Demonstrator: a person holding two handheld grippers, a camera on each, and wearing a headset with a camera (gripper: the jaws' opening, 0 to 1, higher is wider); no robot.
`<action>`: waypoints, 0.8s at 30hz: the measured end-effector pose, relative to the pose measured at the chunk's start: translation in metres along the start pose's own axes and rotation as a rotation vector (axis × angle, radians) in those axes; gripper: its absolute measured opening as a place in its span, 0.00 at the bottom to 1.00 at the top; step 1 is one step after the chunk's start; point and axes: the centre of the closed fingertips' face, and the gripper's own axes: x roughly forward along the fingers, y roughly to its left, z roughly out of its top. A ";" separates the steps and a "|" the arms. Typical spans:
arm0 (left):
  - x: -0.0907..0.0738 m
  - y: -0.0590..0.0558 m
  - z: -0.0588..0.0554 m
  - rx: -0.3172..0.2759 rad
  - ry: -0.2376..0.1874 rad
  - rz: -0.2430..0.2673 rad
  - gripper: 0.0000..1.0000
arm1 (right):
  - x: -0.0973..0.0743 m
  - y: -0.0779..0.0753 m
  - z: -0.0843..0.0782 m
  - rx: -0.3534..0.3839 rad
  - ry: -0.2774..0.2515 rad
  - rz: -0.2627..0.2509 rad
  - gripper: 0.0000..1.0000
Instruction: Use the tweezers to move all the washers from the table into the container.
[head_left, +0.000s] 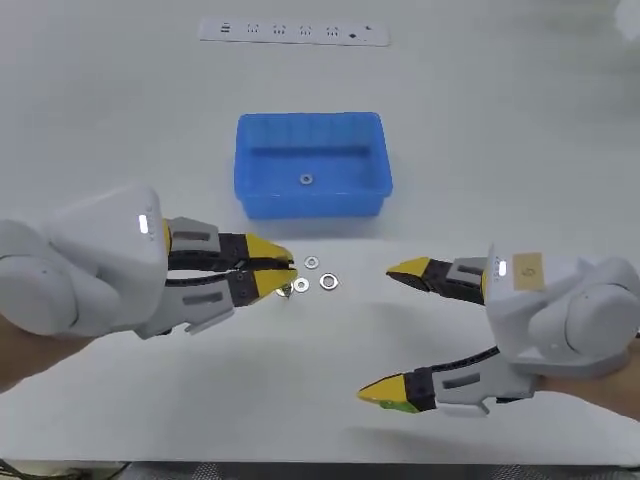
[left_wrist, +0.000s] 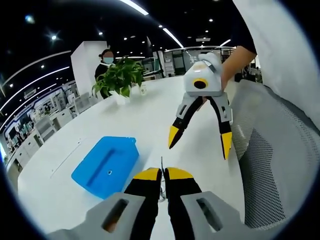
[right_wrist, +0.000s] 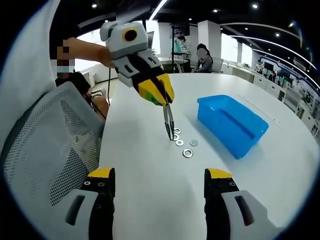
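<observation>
Now we are clamping one pair of tweezers (right_wrist: 168, 120) in the left gripper (head_left: 283, 272) over at least four washers (head_left: 329, 282); one washer (head_left: 306, 180) is lying in the far blue container (head_left: 310, 205); the right gripper (head_left: 376, 331) is gaping.

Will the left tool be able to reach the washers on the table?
Probably yes: the left tool holds tweezers whose tips stand right at the washers, with nothing between; the open right tool is off to the side.
</observation>
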 end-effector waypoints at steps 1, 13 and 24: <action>0.000 0.001 0.000 -0.002 0.002 0.000 0.07 | 0.000 0.000 0.000 0.002 -0.001 0.001 0.73; -0.003 0.006 -0.004 -0.058 0.040 -0.044 0.07 | 0.028 -0.011 0.029 -0.054 -0.036 0.063 0.70; -0.003 0.011 -0.007 -0.060 0.067 -0.047 0.07 | 0.072 -0.018 0.053 -0.066 -0.086 0.163 0.53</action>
